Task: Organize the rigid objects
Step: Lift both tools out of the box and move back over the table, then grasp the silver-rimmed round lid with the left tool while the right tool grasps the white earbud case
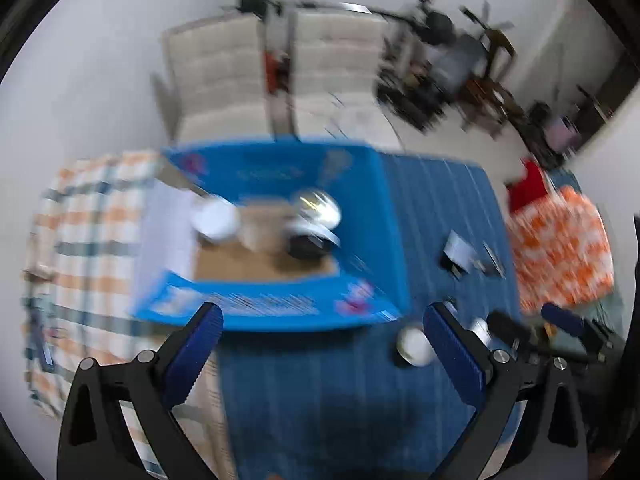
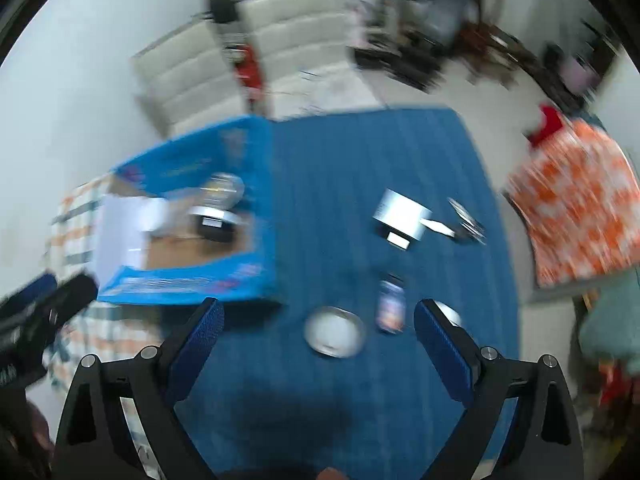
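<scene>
Both views are smeared by motion blur, so small details cannot be read. The landmark is the open blue cardboard box (image 1: 280,312) standing on a blue striped cloth (image 1: 344,392) that covers the work surface.

Inside the box, on its brown floor, sit a white round cup-like item (image 1: 216,220), a shiny silver round object (image 1: 318,206) and a dark black item (image 1: 308,246) beneath it; what each one is cannot be told.

Beyond the box's right wall, on the cloth, lie a silver rectangular metal piece (image 2: 402,214) and, just past it, thin metal utensils (image 2: 466,218). Nearer the camera from that piece and right of the box's near corner rest a small dark printed can (image 2: 391,306) on its side and a round white dish with a silvery rim (image 2: 335,332), close together but apart.

On the box's left, a checked orange and white cloth (image 1: 92,240) spreads out. Well to the right of the box an orange and white patterned fabric (image 2: 580,208) hangs over something.

The left gripper (image 1: 322,340) is spread wide and holds nothing, hovering over the box's near wall. The right gripper (image 2: 318,334) is likewise spread wide and empty, its blue ribbed pads (image 2: 440,344) flanking the white dish from above, right of the box
</scene>
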{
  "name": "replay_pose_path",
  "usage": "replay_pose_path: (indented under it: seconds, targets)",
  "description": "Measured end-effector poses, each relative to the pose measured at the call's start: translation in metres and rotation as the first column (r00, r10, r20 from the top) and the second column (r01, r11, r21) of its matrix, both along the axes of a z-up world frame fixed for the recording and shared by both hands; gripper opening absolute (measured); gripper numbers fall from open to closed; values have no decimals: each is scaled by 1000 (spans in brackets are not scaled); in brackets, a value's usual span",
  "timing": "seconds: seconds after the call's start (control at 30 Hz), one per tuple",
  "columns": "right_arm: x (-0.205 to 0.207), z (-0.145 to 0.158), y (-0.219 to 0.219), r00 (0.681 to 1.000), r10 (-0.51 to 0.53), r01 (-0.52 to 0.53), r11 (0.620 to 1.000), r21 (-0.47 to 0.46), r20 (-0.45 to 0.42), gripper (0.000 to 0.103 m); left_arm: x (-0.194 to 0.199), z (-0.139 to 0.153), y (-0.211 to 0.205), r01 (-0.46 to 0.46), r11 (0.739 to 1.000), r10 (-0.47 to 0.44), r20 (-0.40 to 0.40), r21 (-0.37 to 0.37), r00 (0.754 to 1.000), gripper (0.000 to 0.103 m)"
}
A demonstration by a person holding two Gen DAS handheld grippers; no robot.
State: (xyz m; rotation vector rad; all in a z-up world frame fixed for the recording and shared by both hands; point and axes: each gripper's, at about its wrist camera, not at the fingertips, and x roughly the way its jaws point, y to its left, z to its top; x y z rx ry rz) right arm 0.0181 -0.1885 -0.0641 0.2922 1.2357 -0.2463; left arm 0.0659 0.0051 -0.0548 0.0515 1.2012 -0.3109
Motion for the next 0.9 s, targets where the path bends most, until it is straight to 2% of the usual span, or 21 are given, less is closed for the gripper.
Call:
replay_pose_path:
  seconds: [0.17,0.3,0.5,0.63,0.7,0.73,0.77,0.8,0.9]
  targets:
    - [-35,-58,-83,981,-162,165,986,24,-104,98,-23,-71,-78,118,993,-119,-153,-13,981,103]
    - [-48,-107,-128,960,-229,242,968,68,-163,98,-30,-130,-126,156,988,-151,-241,4,959,103]
    - [-40,-178,-154,934,-263,303,942,145,-243,94,-29,-204,-168,174,981,-138,-318,88,938,103]
    - [-29,-206,-154,928,-259,310,936,169,-266,83,-27,-230,-174,163,978,-110,-346,130,932,102]
    - [-24,-219,-153,923,-261,317,932,174,-284,77,-29,-233,-176,169,975,-113,-327,147,938,94]
    - [-22,-221,-152,922,-261,316,935,163,-287,76,-29,-235,-177,173,974,-117,-328,148,937,85]
    - [-19,-219,-149,928,-260,305,942,141,-269,73,-30,-238,-178,182,970,-121,-328,162,937,70]
    - [-16,-219,-146,930,-252,293,948,124,-269,71,-31,-239,-180,199,962,-132,-318,188,939,68]
    - [-5,-220,-132,931,-202,216,976,10,-303,62,-35,-237,-182,206,959,-144,-294,193,945,64]
